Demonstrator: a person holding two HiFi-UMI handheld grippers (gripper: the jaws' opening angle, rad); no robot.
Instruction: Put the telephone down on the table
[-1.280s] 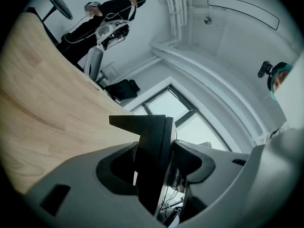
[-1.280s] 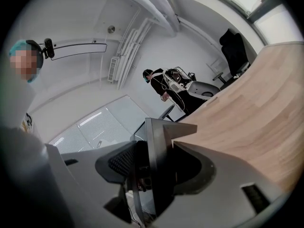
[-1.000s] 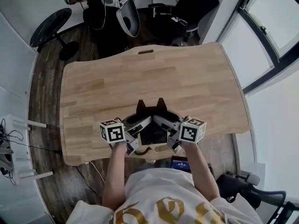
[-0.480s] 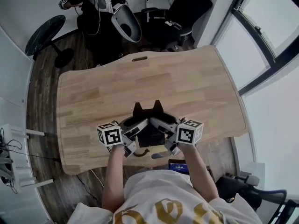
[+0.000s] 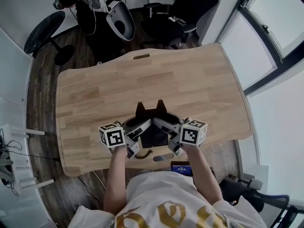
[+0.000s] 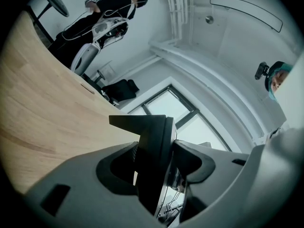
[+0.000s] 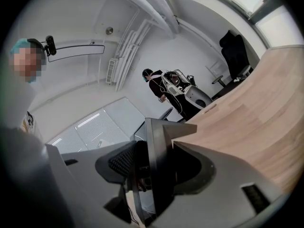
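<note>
A black telephone [image 5: 154,134] with a dark flat face and two upright prongs hangs just above the near part of the wooden table [image 5: 190,89]. My left gripper [image 5: 138,131] clamps its left side and my right gripper [image 5: 167,129] its right side. In the left gripper view the telephone [image 6: 153,160] stands edge-on as a black slab, and both jaws press on it. The right gripper view shows the telephone [image 7: 156,167] pinched the same way between its jaws. From above I cannot tell whether the underside touches the table.
A handle slot [image 5: 141,56] is cut into the table's far edge. Beyond it a person in black [image 7: 159,90] stands by white equipment [image 5: 118,23], next to a black office chair [image 5: 183,13]. A round black stand [image 5: 40,27] is at far left, windows at right.
Both grippers have carried the telephone a little farther in over the table from its near edge. Both grips look unchanged.
</note>
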